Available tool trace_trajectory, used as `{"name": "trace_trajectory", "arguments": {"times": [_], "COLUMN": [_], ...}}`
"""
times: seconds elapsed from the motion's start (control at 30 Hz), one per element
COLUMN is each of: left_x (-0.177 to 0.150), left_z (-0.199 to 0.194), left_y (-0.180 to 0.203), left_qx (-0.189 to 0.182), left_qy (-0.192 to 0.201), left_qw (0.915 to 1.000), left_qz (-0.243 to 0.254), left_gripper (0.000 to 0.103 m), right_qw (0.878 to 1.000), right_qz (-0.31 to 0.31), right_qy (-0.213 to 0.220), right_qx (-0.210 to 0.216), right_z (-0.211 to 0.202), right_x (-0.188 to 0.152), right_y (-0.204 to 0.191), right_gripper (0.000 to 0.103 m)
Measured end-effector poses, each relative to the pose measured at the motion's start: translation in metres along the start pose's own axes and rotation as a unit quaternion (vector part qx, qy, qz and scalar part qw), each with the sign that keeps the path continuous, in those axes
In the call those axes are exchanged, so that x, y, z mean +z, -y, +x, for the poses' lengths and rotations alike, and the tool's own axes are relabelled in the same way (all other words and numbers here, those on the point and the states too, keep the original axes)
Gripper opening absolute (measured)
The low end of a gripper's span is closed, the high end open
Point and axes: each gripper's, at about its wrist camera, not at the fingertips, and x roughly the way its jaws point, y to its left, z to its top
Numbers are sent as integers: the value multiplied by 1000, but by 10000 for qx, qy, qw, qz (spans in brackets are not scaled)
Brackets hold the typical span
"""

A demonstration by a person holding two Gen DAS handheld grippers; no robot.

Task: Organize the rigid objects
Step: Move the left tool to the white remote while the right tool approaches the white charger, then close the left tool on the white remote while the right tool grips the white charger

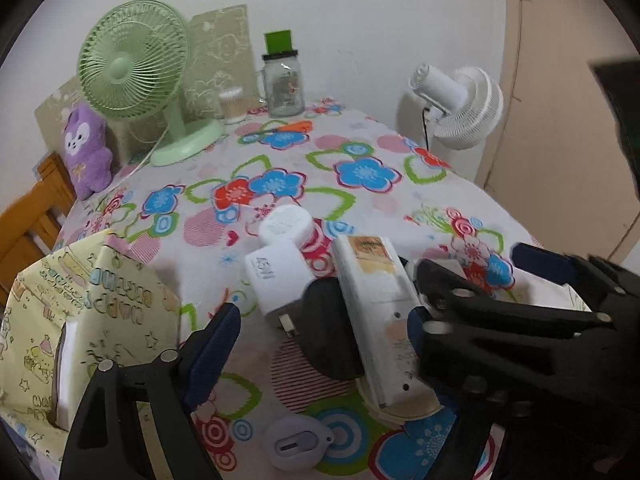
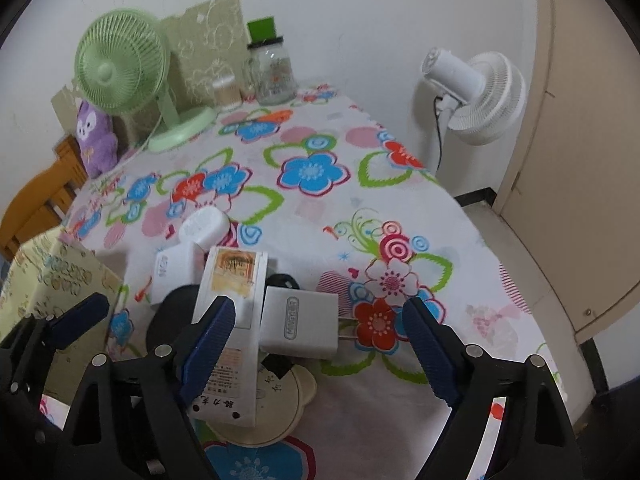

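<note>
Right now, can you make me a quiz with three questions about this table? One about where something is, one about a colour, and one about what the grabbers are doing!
1. Where is the purple plush toy?
A. Beside the green fan's base
B. On top of the glass jar
C. Under the white fan

2. What colour is the fan that stands on the table?
A. Red
B. Green
C. Black

3. How is the right gripper?
A. Shut on the jar
B. Shut on the plush toy
C. Open, nothing gripped

Answers:
1 A: the toy sits at the far left table edge, next to the fan's base.
2 B: its cage, stem and base are all pale green.
3 C: its blue fingers stand wide apart either side of the white charger, not pressing on it.
</note>
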Motion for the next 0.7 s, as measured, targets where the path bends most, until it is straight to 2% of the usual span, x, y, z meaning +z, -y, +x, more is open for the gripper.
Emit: {"name": "trace_trajectory", "arguments": {"times": [0.1, 0.17, 0.3, 0.43, 0.57, 0.7], "left_x": [-1, 0, 1, 3, 4, 4], "left_z": [8, 15, 19, 22, 21, 20], "left_y": [2, 2, 3, 10, 15, 21], "left_qx": [-55, -135, -234, -212, -199, -170], "left_qy": [-145, -313, -368, -418, -415, -381], "left_qw": [9999, 9994, 9987, 9987, 9989, 9991], "left_qz": [-22, -105, -246, -180, -119, -112], "left_gripper": [85, 84, 84, 85, 85, 85], "right_qw": [9999, 9997, 9989, 9982, 9981, 9990], "right_qz": [-81, -18, 217, 155, 195, 251], "right_qy": [-103, -242, -345, -360, -317, -226], "right_qx": [-69, -9, 212, 454, 482, 295], "right_z": [8, 16, 24, 25, 24, 18], "right_x": [1, 0, -1, 0, 0, -2], "right_y": [0, 4, 12, 8, 12, 22], "right_gripper": [83, 80, 74, 49, 48, 48]}}
